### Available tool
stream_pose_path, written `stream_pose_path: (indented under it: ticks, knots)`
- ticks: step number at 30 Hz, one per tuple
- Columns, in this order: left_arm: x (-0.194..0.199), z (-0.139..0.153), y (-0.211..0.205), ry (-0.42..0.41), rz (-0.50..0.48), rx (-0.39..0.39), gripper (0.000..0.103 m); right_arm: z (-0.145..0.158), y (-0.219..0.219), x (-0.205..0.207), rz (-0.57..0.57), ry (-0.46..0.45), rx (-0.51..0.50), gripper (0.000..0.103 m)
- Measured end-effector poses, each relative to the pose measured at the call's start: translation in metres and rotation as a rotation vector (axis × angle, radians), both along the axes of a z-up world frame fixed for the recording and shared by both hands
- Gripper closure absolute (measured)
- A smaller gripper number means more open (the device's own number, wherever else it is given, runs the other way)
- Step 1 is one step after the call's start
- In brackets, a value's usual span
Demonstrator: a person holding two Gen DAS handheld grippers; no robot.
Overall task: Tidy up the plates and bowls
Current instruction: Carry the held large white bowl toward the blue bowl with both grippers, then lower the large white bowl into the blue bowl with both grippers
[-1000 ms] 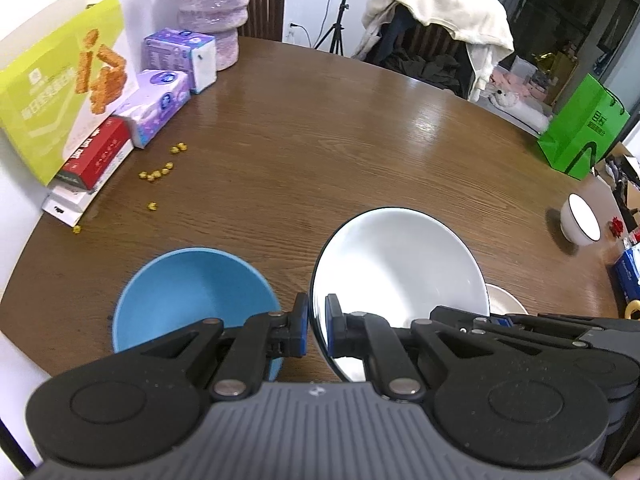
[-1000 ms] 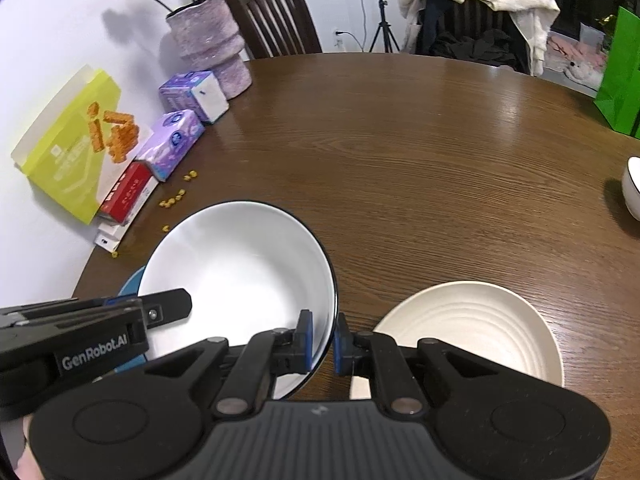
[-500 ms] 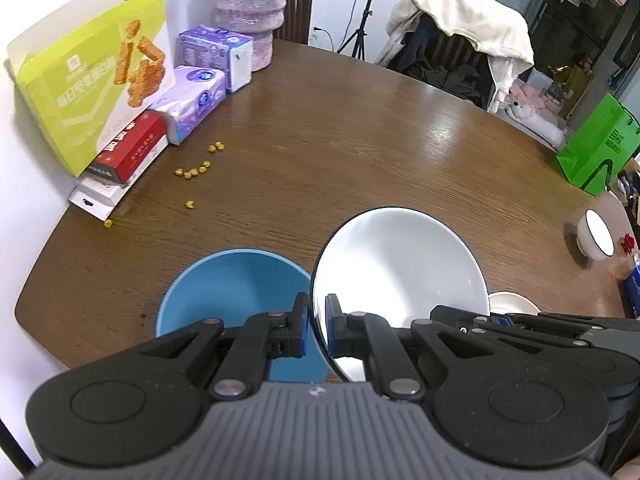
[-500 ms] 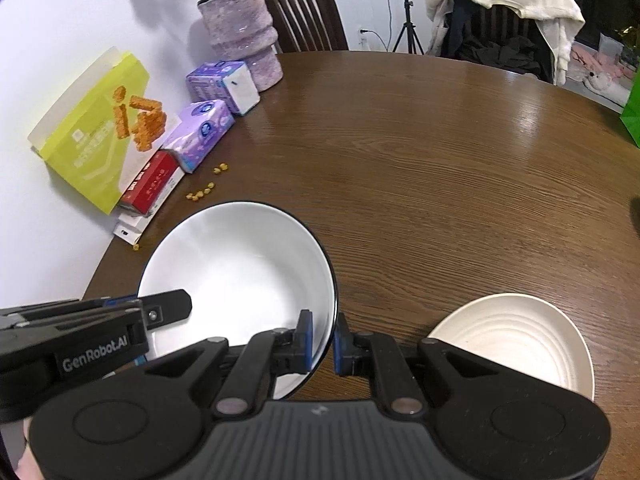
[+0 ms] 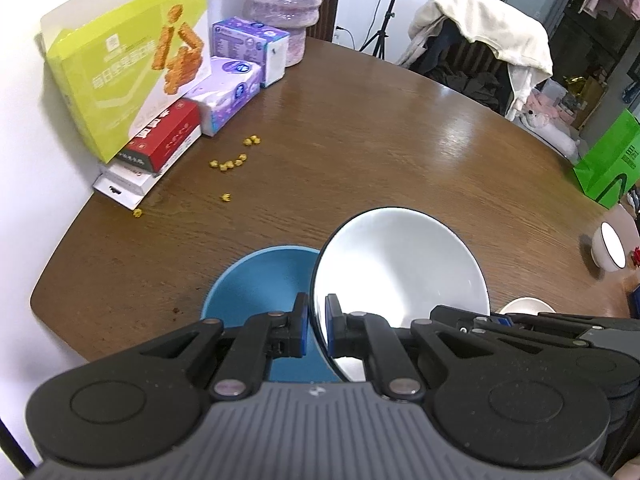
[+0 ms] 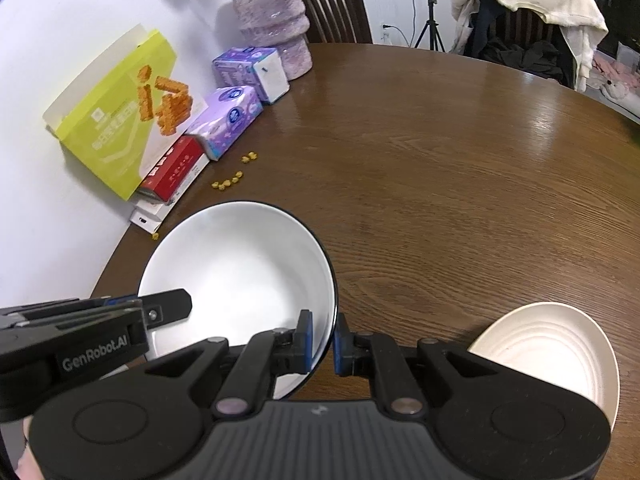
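White bowl [image 5: 400, 264] w/ dark rim is the landmark, carried above the brown desk [image 5: 360, 132]. L tongs [image 5: 316, 330] clenched on its left rim; R tongs [image 6: 322, 338] clenched on its right rim, so both grip the same bowl from opposite sides. Opening faces up & slightly away from the cameras; round, no long axis.

Just left of it, partly under its rim in the left wrist view: blue bowl [image 5: 260, 284] on the desk, upright. Right of it: cream ribbed plate [image 6: 560, 348], lying flat. Far right of it: small white bowl [image 5: 610, 248] near the desk edge.

Beyond it to the left, along the wall: yellow-green snack box [image 6: 116, 128], red box [image 6: 172, 170], purple tissue packs [image 6: 228, 120], pink vase [image 6: 276, 20]; scattered yellow bits [image 6: 228, 182] between these and the bowl. Green bag [image 5: 612, 160] off to the far right. "GenRobot.AI" reads on the L tongs' side; box print too small to read.
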State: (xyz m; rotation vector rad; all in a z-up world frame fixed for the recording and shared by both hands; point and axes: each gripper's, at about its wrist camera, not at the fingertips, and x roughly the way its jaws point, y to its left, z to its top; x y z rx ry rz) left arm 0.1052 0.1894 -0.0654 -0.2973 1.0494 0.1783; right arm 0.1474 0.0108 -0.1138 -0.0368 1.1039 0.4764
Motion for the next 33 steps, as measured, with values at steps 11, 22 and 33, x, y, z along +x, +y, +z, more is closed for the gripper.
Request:
stream_pose_path:
  ticks: [11, 22, 33]
  knots:
    - [-0.005, -0.01, 0.025, 0.022, 0.02, -0.009, 0.094, -0.009, 0.029, 0.001, 0.037, 0.017, -0.021, 0.093]
    - [-0.002, -0.03, 0.046, 0.066, 0.01, -0.024, 0.094, -0.022, 0.054, 0.004, 0.063, 0.034, -0.047, 0.093]
    - [0.005, -0.055, 0.054, 0.121, -0.046, -0.038, 0.094, -0.044, 0.063, 0.005, 0.06, 0.063, -0.081, 0.093]
